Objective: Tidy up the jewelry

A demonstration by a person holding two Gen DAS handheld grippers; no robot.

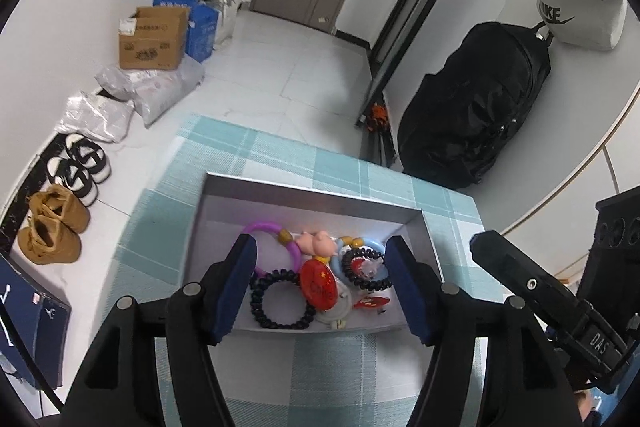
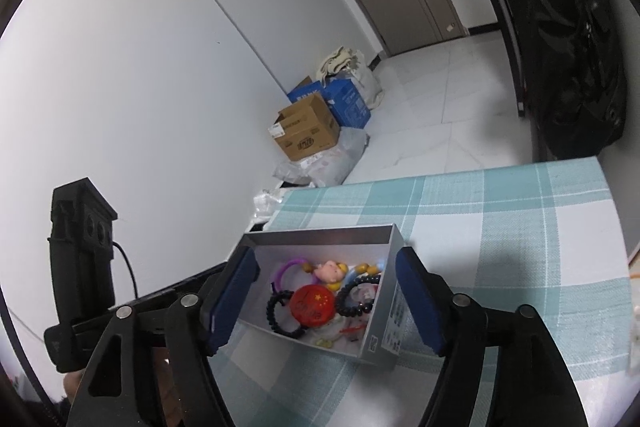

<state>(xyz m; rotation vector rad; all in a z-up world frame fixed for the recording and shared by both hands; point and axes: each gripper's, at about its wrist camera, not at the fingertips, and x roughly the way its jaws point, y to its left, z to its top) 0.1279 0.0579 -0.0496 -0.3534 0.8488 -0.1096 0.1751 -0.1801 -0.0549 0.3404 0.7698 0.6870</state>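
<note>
On the desk (image 1: 340,367), under its teal-and-white checked cloth, stands the grey box (image 1: 316,201), and everything that matters sits relative to that box. It lies near the desk's far corner, open at the top, with all the jewelry heaped toward its near end: a purple bangle (image 1: 276,241) at the back left, a pink pig charm (image 1: 318,243) just beside it, a black coil tie (image 1: 280,301) in front, a red round badge (image 1: 318,285) lying partly over that coil, a second black coil ring (image 1: 366,263) on a pale blue bangle to the right, and a small red clip (image 1: 370,303) at the front.

Both tools hang above the box's near edge. The left gripper (image 1: 320,287) has its jaws spread with nothing between the pads, and the right gripper (image 2: 326,301) is likewise wide and empty, aimed into the box from the right-hand side.

To my eye, nothing is loose on the cloth, so the work now is sorting inside the box. I would take the red badge first, since it rides on top. The pieces overlap, so a pinch should come straight down on one rim, or a coil will drag its neighbour. One gripper could steady the box wall meanwhile.
</note>
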